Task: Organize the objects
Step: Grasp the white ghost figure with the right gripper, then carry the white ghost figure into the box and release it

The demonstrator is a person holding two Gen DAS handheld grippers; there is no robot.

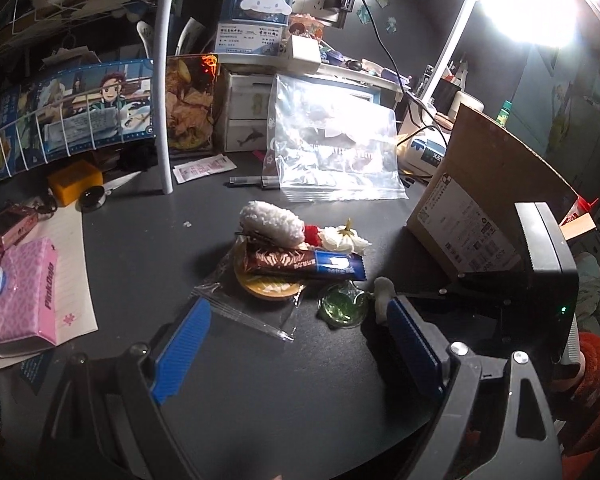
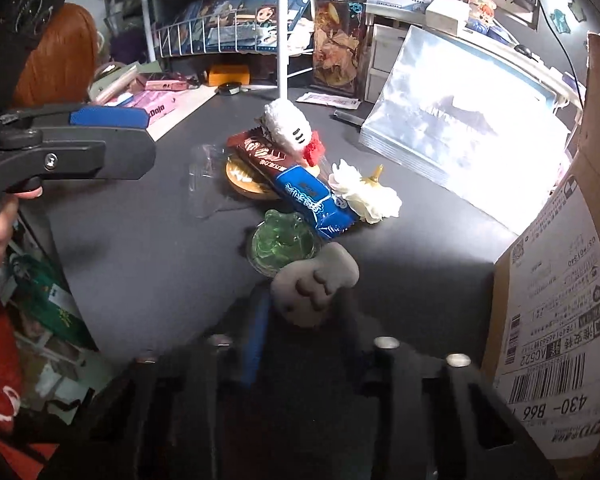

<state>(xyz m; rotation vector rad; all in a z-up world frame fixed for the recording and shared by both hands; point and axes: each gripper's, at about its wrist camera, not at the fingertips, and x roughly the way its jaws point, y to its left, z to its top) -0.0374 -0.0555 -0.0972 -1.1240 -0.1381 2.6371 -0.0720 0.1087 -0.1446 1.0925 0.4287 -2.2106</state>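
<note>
A small pile lies mid-desk: a brown-and-blue snack bar (image 1: pixel 304 265) (image 2: pixel 296 182), a round yellow coaster in a clear bag (image 1: pixel 268 286) (image 2: pixel 246 180), a white fluffy toy (image 1: pixel 272 226) (image 2: pixel 286 128), a white flower (image 1: pixel 344 238) (image 2: pixel 366 196) and a green glass dish (image 1: pixel 342 306) (image 2: pixel 282 246). My left gripper (image 1: pixel 296 344) is open, just short of the pile. My right gripper (image 2: pixel 306 312) is shut on a small grey plush toy (image 2: pixel 314 286) beside the green dish; its tip shows in the left wrist view (image 1: pixel 382 294).
An open cardboard box (image 1: pixel 488 208) (image 2: pixel 556 280) stands at the right. A clear zip bag (image 1: pixel 332 144) (image 2: pixel 468 136) leans at the back. A pink tissue pack (image 1: pixel 24 292), a wire rack (image 1: pixel 60 120) and a lamp (image 1: pixel 528 4) surround the desk.
</note>
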